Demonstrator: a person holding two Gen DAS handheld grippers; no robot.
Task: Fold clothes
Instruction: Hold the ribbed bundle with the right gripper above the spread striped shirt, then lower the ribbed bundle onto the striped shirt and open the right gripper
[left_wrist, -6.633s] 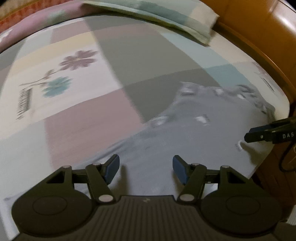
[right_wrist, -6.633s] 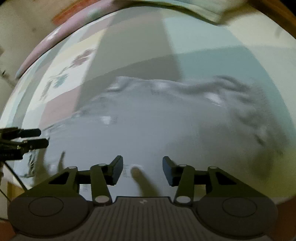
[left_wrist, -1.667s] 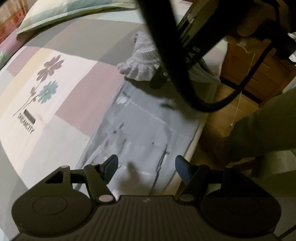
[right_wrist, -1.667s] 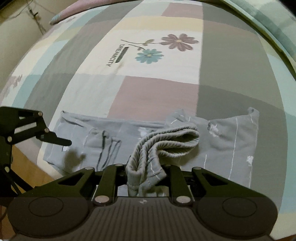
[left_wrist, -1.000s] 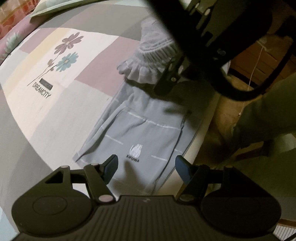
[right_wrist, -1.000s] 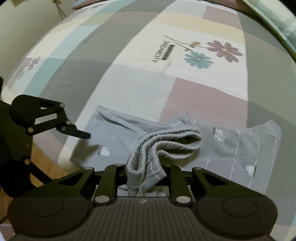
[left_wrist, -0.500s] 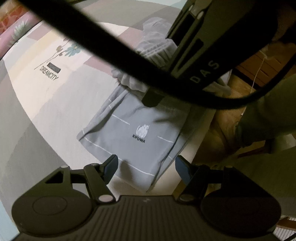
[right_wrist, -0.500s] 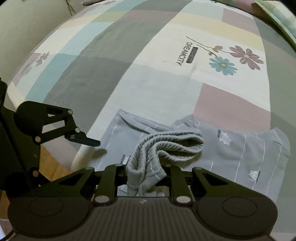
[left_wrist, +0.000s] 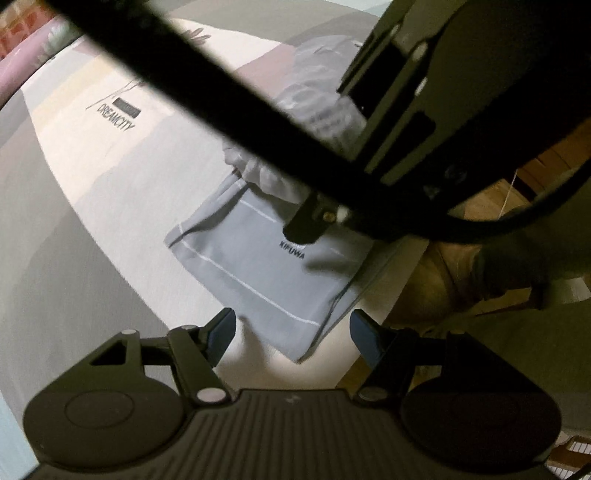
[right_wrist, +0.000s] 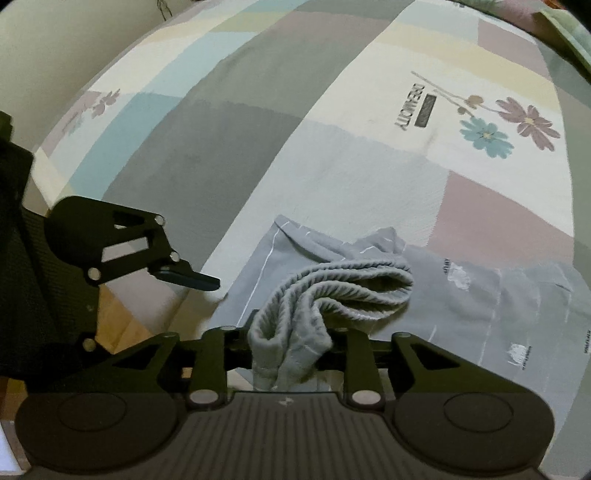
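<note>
The bedsheet (right_wrist: 369, 122) carries the printed word "DREAMCITY" in dark capitals; in the right wrist view it runs sideways beside a small dark bar and the stem of two printed flowers (right_wrist: 506, 125), one purple and one teal. The same word shows on the bedsheet (left_wrist: 74, 155) in the left wrist view, set under the dark bar. The grey garment (left_wrist: 258, 266) bears the small dark word "XIFUWA" under a logo that is partly hidden. In the right wrist view the garment (right_wrist: 480, 295) has several small white logos with lettering too small to read.
</note>
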